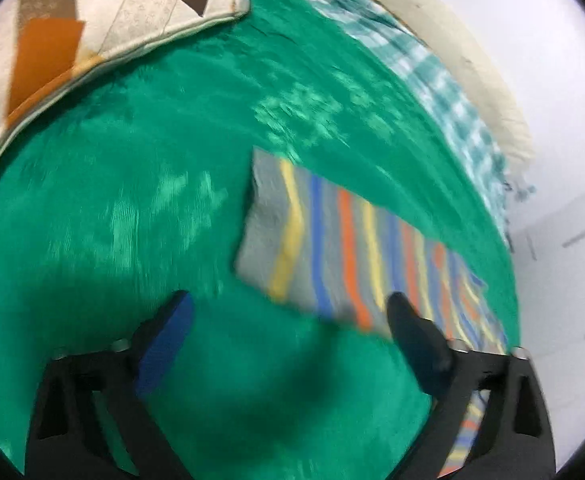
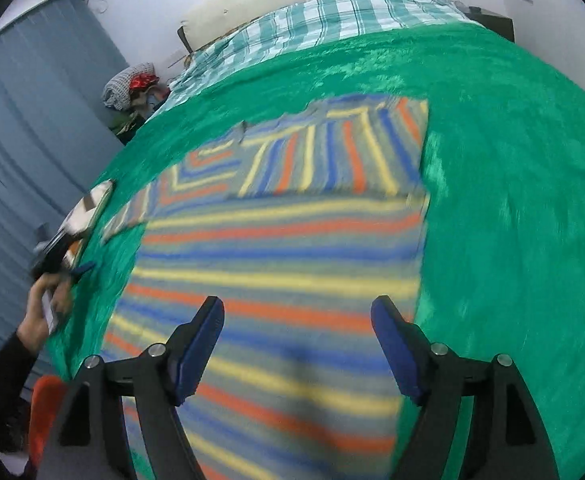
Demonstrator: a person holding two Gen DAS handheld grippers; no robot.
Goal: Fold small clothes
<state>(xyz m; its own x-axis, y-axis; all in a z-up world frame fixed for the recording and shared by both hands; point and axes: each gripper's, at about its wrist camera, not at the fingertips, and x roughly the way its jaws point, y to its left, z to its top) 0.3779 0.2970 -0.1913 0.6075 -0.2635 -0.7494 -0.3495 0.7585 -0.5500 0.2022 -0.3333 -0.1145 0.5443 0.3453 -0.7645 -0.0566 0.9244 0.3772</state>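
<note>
A: Right, both claws are wide open here, nothing gripped in either. The left claw hangs above the fuzzy green blanket on the bed, just short of the near corner of the grey knitted garment with yellow, blue and orange stripes.

B: And that garment lies spread flat on the blanket, with one part at the far end already turned over so its stripes run crosswise. Flat like that, I'd say, so the edges can be found and lifted cleanly.

A: Agreed. From the right wrist view, the right claw hovers directly over the striped cloth, fingers parted to either side of the middle of the piece. Looks like it's placed to pin or pick the fabric while the other side comes across.

B: The left one sits off the cloth's edge, probably lining up for that corner. Everything's blurred, so whether any finger touches the fabric, I can't tell.

A: Up by the far corner, the cream patchwork cushion with brown and orange patches is well apart from the work.
</note>
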